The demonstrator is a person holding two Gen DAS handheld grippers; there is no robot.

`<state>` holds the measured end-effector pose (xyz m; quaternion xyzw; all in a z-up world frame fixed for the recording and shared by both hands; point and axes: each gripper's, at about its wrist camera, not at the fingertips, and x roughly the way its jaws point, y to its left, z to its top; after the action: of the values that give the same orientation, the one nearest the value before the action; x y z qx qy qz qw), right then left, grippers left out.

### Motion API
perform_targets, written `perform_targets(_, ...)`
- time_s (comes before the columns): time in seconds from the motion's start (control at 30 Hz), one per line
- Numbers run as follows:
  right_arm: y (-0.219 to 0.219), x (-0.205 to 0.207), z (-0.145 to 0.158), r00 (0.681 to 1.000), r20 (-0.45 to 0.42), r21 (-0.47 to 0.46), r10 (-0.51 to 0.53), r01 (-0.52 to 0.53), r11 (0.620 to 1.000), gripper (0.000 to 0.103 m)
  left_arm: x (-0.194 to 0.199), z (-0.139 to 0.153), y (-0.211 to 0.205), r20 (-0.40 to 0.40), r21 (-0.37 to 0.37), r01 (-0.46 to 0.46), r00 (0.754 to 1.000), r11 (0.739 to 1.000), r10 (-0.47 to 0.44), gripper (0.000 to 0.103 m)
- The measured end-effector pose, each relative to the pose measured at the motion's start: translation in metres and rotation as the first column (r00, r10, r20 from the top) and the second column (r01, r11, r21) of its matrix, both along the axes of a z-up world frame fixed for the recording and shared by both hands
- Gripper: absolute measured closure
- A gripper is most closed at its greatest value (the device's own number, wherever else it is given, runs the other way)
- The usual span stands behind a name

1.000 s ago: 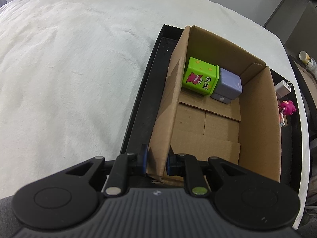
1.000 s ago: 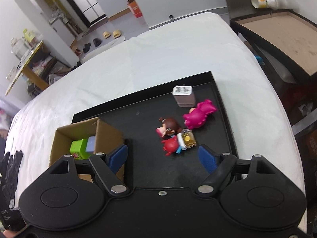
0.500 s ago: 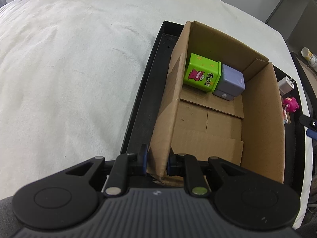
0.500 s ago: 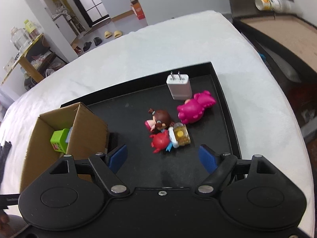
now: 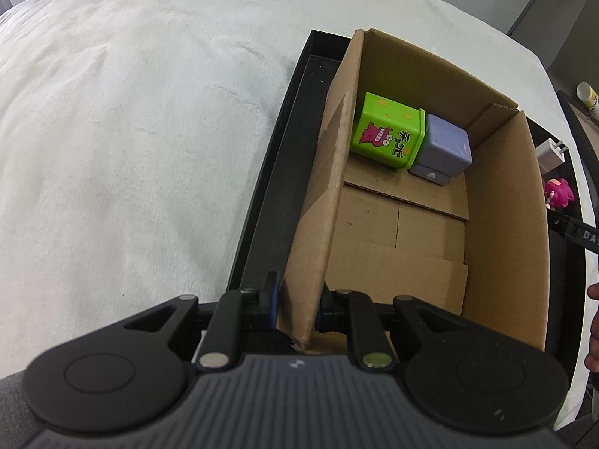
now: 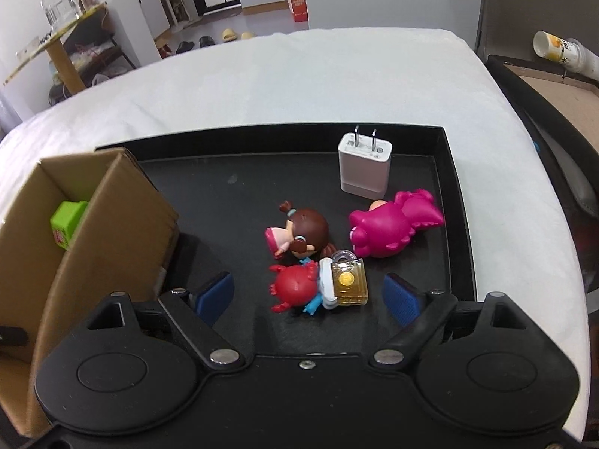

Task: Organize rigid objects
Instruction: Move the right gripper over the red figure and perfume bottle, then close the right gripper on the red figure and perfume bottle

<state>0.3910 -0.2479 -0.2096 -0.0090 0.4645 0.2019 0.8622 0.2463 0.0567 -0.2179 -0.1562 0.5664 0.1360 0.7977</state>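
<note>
Toys and small hard pieces are split between a cardboard box (image 5: 430,232) and the black tray (image 5: 269,187) it stands on.

Left wrist view: the left gripper (image 5: 297,305) pinches the box's near wall close to its corner, one pad outside and one inside, pressed tight on the cardboard. Inside, at about 12 o'clock from the gripper, a green cube (image 5: 387,131) and a lilac cube (image 5: 441,155) sit touching against the far wall. At 2 o'clock, beyond the box's right wall, a white charger (image 5: 550,153) and a pink figure (image 5: 559,192) peek out.

Right wrist view: the right gripper (image 6: 309,295) hangs over the tray with its jaws spread wide, having just been opening; nothing is pressed between the pads. A red crab-like toy (image 6: 295,288) and a small clear bottle with a gold cap (image 6: 346,278) lie touching between the fingers, low in the gap. At 12 o'clock sits a brown-haired doll (image 6: 303,230), at 1 o'clock the pink figure (image 6: 389,228), and beyond it the white charger (image 6: 365,166) standing upright. The cardboard box (image 6: 93,224) is at 9 o'clock.

Risk, as I judge it: the crab and bottle are so close that closing could catch both, or squeeze the slick bottle sideways into the doll. A thin cardboard wall may also buckle under the left pinch, tilting the box.
</note>
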Motion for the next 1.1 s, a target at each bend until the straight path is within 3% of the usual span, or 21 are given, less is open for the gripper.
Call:
perform_targets(0.27, 0.003, 0.003, -0.009, 1.0, 0.015, -0.034, 0.01, -0.01, 0.999, 0.021, 0.002, -0.002, 0.0, -0.008, 0.006, -0.006, 1.0, 1.0, 0.006, 0.087)
perform_targets(0.43, 0.012, -0.005, -0.009, 0.998, 0.01, -0.061, 0.06, -0.059, 0.996, 0.044, 0.001, -0.001, 0.001, -0.006, 0.005, 0.003, 1.0, 1.0, -0.003, 0.087)
perform_targets(0.77, 0.01, -0.019, 0.002, 0.996, -0.047, -0.035, 0.07, -0.072, 0.997, 0.044, 0.001, 0.001, -0.001, -0.01, 0.014, 0.013, 1.0, 1.0, -0.013, 0.087)
perform_targets(1.1, 0.013, -0.03, 0.03, 0.998, -0.038, 0.011, 0.043, -0.042, 0.999, 0.044, -0.003, 0.013, -0.002, 0.01, 0.03, 0.017, 1.0, 0.999, -0.018, 0.087)
